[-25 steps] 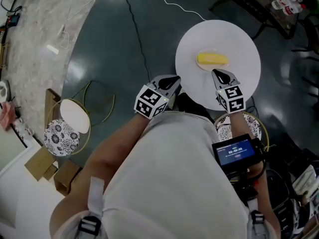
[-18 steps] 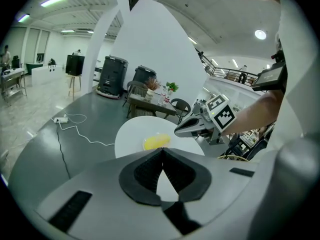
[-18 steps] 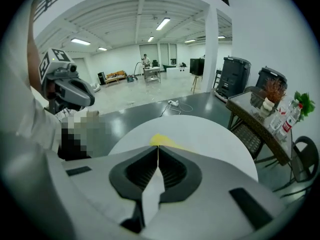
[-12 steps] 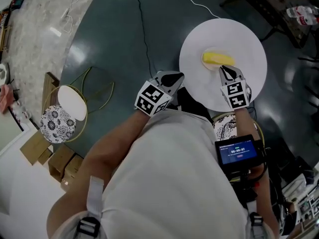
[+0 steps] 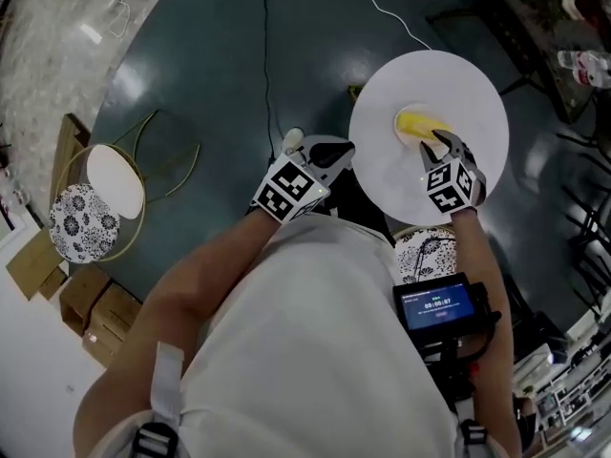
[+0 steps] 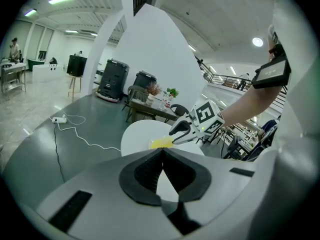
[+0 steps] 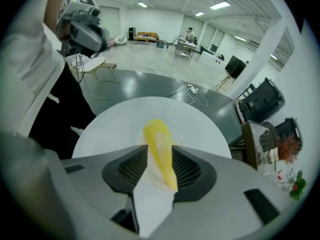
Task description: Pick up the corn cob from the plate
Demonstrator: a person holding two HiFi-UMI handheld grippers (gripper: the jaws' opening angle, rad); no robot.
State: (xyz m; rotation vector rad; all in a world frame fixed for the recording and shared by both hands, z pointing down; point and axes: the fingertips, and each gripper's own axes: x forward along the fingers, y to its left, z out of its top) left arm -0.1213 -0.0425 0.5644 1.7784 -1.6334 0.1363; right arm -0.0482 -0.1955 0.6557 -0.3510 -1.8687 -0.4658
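Observation:
The yellow corn cob (image 5: 417,124) lies on a small pale plate (image 7: 141,136) on the round white table (image 5: 458,79). My right gripper (image 5: 444,141) points steeply down over it. In the right gripper view the corn cob (image 7: 159,151) runs lengthwise between the two jaws, which are opening and stand a little apart from it. My left gripper (image 5: 334,151) hangs off the table's left edge, its jaws closed tip to tip on nothing (image 6: 162,150). The left gripper view shows the right gripper (image 6: 181,131) just above the corn cob (image 6: 161,143).
A patterned stool (image 5: 76,222) with a white disc and gold wire frame stands at the left, beside cardboard boxes (image 5: 67,294). A cable (image 5: 265,55) runs over the dark floor. Another patterned seat (image 5: 425,251) sits below the table. A screen device (image 5: 437,305) rides on the person's right forearm.
The right gripper has sunk onto the corn cob, rolled, and its jaws have parted around it. The left gripper has shifted a little toward the table edge.

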